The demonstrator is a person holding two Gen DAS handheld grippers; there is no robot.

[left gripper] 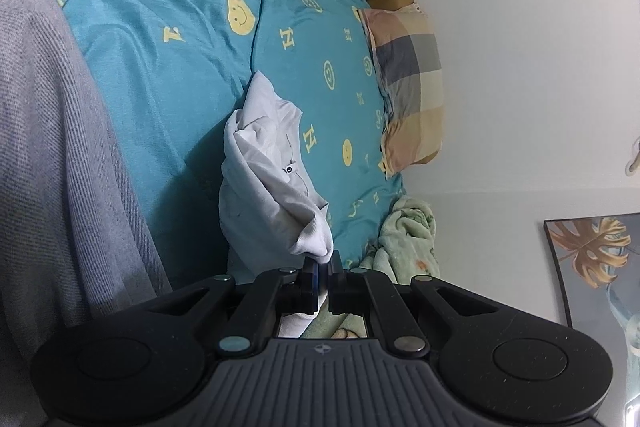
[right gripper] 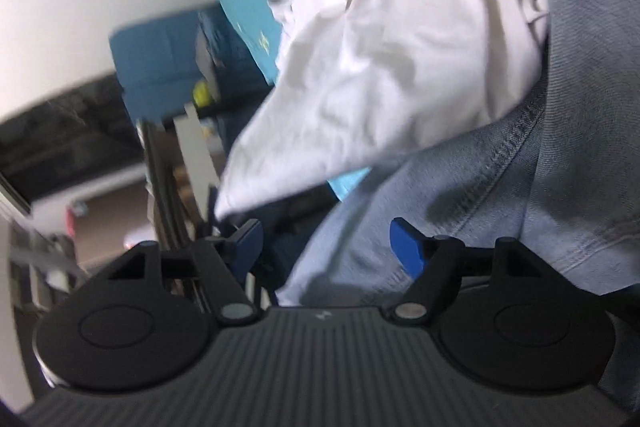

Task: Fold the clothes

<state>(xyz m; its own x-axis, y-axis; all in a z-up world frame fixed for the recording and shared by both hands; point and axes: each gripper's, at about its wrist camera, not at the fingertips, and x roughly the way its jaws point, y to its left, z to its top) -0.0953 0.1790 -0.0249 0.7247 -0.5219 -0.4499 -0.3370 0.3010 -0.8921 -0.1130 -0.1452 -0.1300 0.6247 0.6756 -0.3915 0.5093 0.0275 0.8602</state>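
In the left wrist view, a crumpled white garment with a small button hangs bunched over the teal bedding. My left gripper is shut on its lower corner. The right wrist view is blurred. There the same white garment spreads wide across the upper middle, its pointed corner reaching down to the left. My right gripper stands open below it, blue pads wide apart and gripping nothing. Blue-grey denim cloth lies behind the gap.
A teal pillow with yellow letters and smiley faces lies beside a checked pillow. A pale green blanket is bunched near the left gripper. Grey ribbed cloth fills the left side. A framed leaf picture stands against the white wall.
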